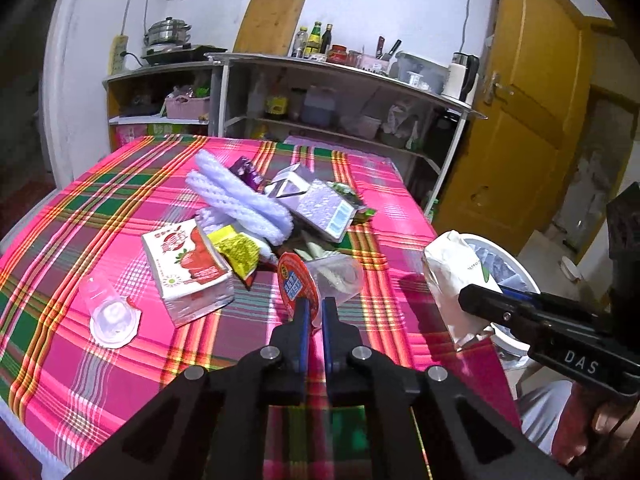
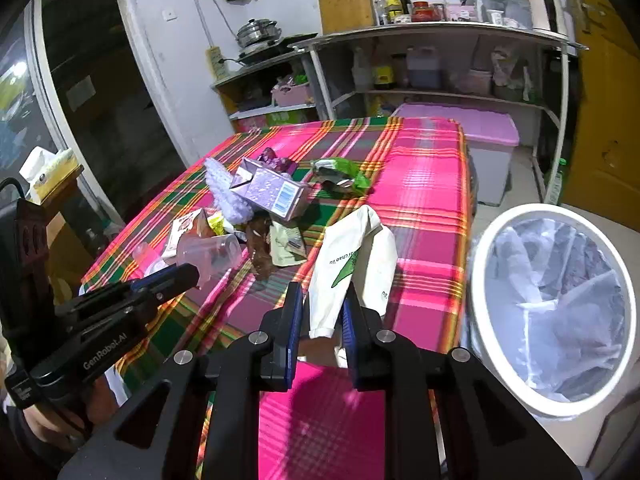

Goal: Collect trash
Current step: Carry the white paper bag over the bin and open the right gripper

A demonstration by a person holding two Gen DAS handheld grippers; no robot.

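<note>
From your left wrist camera, your left gripper [image 1: 316,312] has its jaws closed on the peeled red foil lid of a clear plastic cup [image 1: 336,280], which lies on its side just beyond the blue fingertips [image 1: 303,314]. Left of it on the pink plaid cloth of the surface [image 1: 120,208] sit a red-and-white strawberry carton [image 1: 188,270] and an upturned small clear jelly cup [image 1: 110,314]. Farther back lies a heap of white foam netting [image 1: 240,200] and a pale purple milk carton [image 1: 316,204]. At the right, your right gripper [image 1: 480,304] holds a white paper bag with green print [image 1: 452,280] near the white round bin [image 1: 516,344] beside the surface. From your right wrist camera, the right gripper [image 2: 322,316] has its jaws clamped on the white paper bag [image 2: 356,268], which sticks up between them above the near right part of the surface [image 2: 424,184]. The white round bin [image 2: 500,224], lined with a clear bag, stands on the floor just right of the surface. At the left, your left gripper [image 2: 176,280] reaches in with the clear plastic cup [image 2: 212,254] at its tip. Farther off lie the pale purple milk carton [image 2: 272,190] and a green snack wrapper [image 2: 344,172].
</note>
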